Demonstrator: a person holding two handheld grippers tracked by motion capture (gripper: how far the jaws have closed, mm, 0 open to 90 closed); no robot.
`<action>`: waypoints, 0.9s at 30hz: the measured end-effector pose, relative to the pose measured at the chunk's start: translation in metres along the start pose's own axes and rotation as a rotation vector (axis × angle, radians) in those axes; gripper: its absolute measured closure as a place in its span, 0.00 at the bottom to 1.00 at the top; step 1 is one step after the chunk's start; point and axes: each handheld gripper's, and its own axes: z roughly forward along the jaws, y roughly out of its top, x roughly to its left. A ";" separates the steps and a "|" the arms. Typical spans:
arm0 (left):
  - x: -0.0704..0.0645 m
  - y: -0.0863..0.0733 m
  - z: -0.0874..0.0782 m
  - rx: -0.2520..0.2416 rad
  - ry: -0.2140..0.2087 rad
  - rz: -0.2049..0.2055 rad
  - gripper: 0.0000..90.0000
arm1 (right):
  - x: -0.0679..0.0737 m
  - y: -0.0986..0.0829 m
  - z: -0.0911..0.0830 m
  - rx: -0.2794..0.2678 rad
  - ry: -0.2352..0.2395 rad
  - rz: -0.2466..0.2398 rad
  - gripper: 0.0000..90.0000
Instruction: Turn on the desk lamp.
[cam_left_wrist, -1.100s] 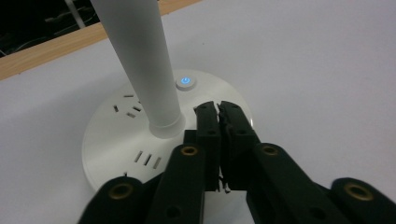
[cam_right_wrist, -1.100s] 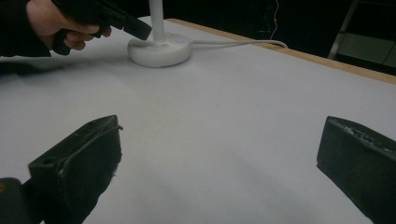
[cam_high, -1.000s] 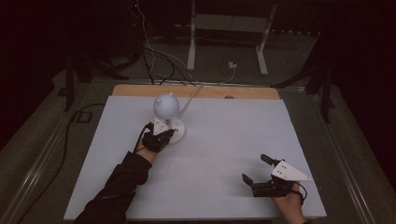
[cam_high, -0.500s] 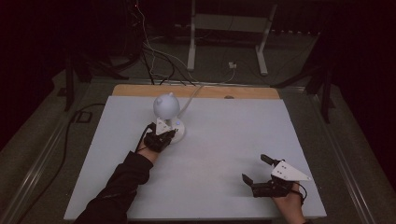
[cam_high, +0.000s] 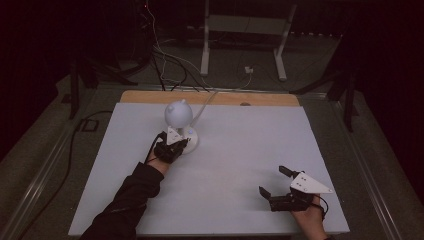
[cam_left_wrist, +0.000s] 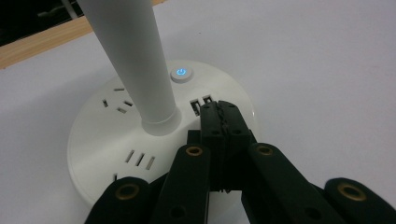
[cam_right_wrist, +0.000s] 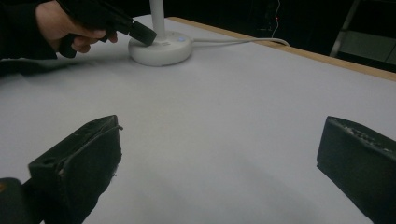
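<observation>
Apparently lit, the white lamp base's (cam_left_wrist: 159, 135) power button (cam_left_wrist: 181, 73) glows blue.

Lamp stem (cam_left_wrist: 128, 60) cut off at top edge, lamp base (cam_left_wrist: 140, 149) partly behind gripper

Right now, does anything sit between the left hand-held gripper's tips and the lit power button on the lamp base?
Nothing visible does. The left hand-held gripper, jaws shut, hovers over or rests on the lamp base by its USB ports; bare white plastic leads to the power button. The lamp stem stands alongside, not between.
</observation>
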 end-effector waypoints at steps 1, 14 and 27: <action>0.000 0.000 0.000 -0.001 0.001 -0.003 1.00 | 0.000 0.000 0.000 -0.001 0.001 0.000 0.00; 0.001 -0.001 0.000 -0.005 -0.011 -0.002 1.00 | 0.001 0.000 0.000 0.000 0.002 0.001 0.00; -0.009 0.003 -0.012 -0.036 -0.020 -0.010 0.79 | -0.001 0.000 -0.001 -0.005 0.001 0.005 0.00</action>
